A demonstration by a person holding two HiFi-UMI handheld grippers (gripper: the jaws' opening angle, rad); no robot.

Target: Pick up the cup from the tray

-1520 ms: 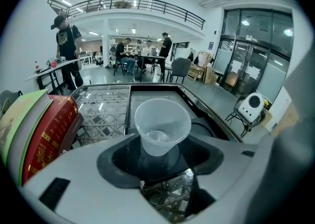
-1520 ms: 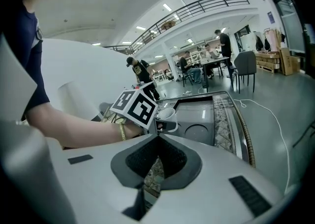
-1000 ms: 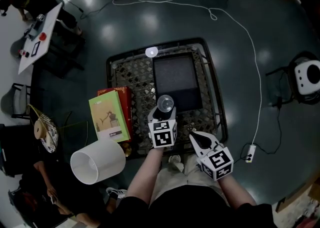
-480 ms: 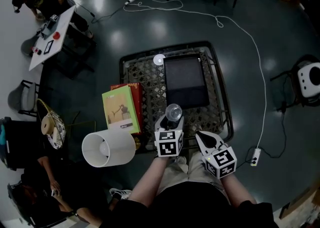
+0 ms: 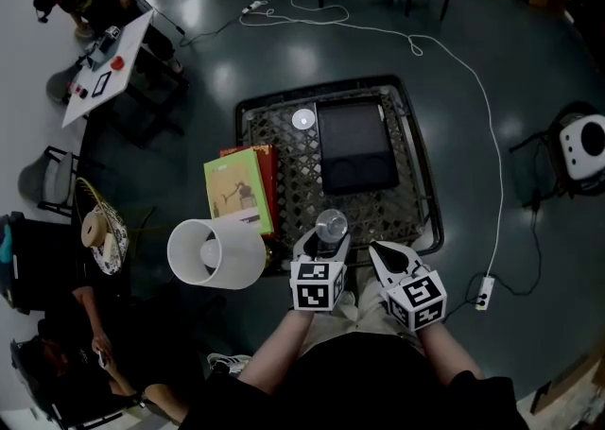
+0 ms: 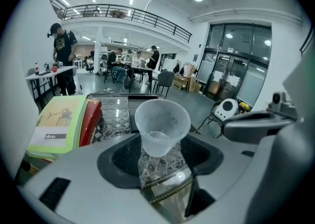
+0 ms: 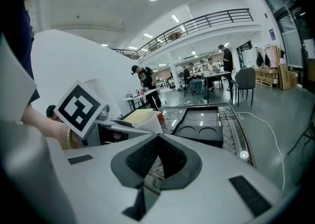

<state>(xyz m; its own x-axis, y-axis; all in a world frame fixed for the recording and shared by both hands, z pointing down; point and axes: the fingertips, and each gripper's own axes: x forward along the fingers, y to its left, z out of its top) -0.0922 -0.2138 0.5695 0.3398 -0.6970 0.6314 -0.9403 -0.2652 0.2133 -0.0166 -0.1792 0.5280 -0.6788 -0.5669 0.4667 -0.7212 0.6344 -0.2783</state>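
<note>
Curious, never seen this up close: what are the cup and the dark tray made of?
The cup looks like frosted plastic: cloudy, its base showing through the wall. The tray seems moulded black plastic, smooth with a faint sheen and two round recesses, though painted metal is possible.

A green book (image 5: 238,194) lies on a red book (image 5: 268,171) — white lampshade (image 5: 217,253) just beside.

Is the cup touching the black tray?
Apart. The head view shows the cup held in the left claw, with bare table mesh between it and the tray.
</note>
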